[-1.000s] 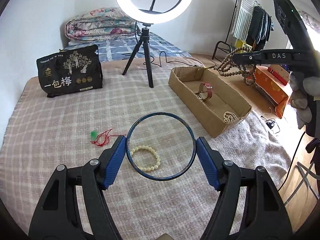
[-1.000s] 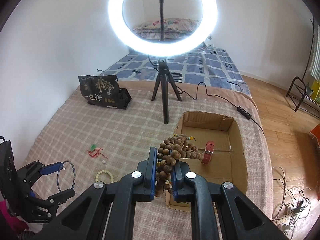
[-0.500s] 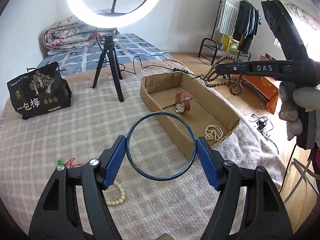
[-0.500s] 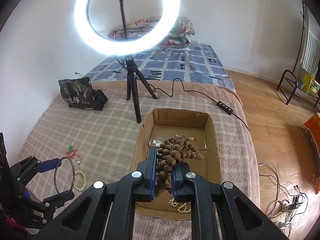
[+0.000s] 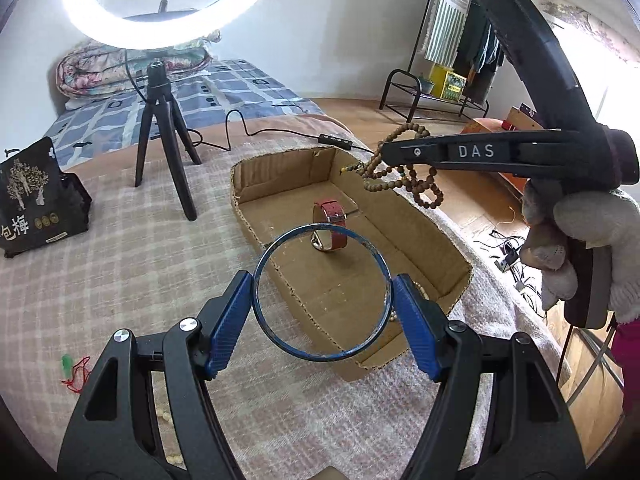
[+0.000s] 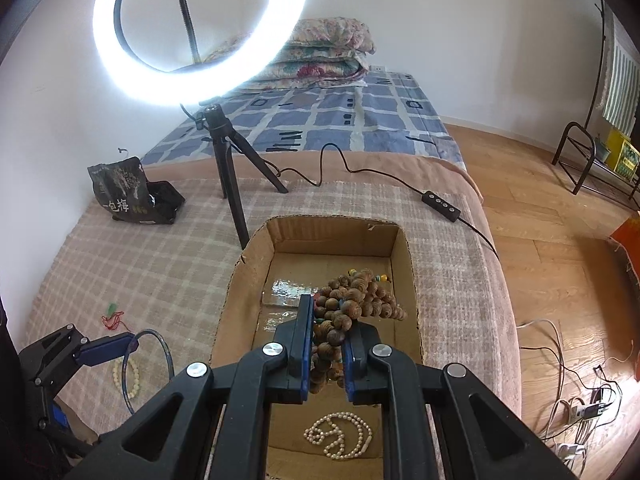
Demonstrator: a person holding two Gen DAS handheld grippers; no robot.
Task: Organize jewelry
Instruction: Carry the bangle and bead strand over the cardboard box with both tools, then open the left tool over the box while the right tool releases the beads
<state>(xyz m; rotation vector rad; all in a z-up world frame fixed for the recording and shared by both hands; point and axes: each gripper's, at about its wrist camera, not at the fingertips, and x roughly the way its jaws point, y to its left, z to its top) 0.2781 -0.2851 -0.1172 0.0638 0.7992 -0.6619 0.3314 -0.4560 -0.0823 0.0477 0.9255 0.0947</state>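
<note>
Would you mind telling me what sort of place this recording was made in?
Most likely a home bedroom: a folded floral quilt lies on a blue-checked mattress, a metal clothes rack with hanging garments stands nearby, and the wooden plank floor looks domestic.

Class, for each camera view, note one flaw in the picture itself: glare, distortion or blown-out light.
Left wrist view: the ring light is blown out white, and the clothes rack bows near the edge. Right wrist view: glare flashes off tape on the box floor.
</note>
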